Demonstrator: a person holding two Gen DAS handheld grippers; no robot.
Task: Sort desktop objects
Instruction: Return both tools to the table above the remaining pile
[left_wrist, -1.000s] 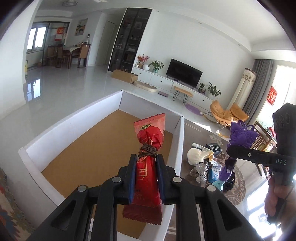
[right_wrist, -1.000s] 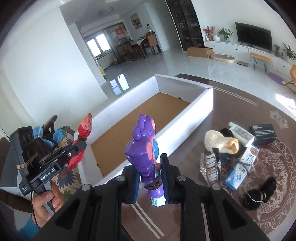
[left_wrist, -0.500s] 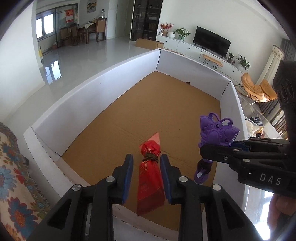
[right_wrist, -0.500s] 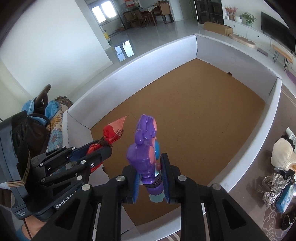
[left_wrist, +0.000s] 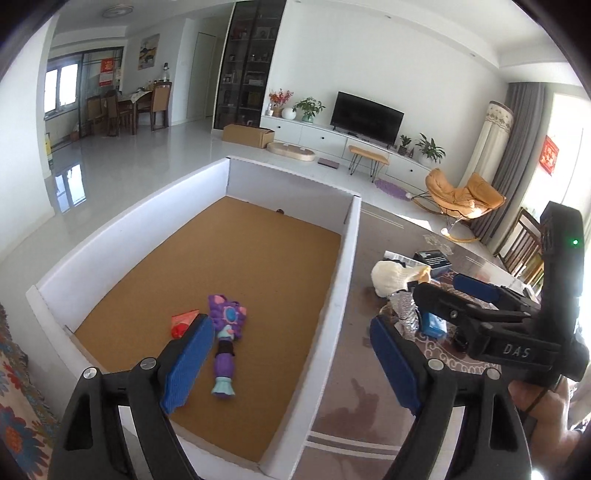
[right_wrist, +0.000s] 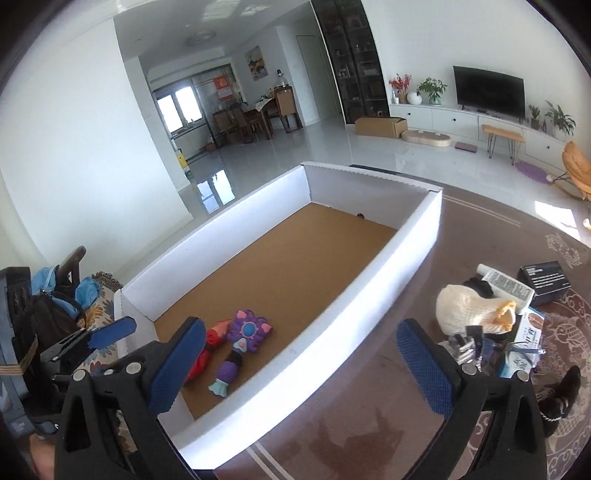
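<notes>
A black television (left_wrist: 365, 117) hangs above a white cabinet (left_wrist: 332, 137).

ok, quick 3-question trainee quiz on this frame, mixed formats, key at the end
1. True or false: the purple toy wand and the red candy packet both lie on the cork floor of the white box.
2. Multiple choice: the left gripper and right gripper are A) both open and empty, B) both shut on items, C) one open, one shut.
3. Fill in: the unsorted items, such as the cream knitted pouch and the black box, sit on the table ______ the white box.

Key: 1 true; 2 A; 3 outside, to its right.
</notes>
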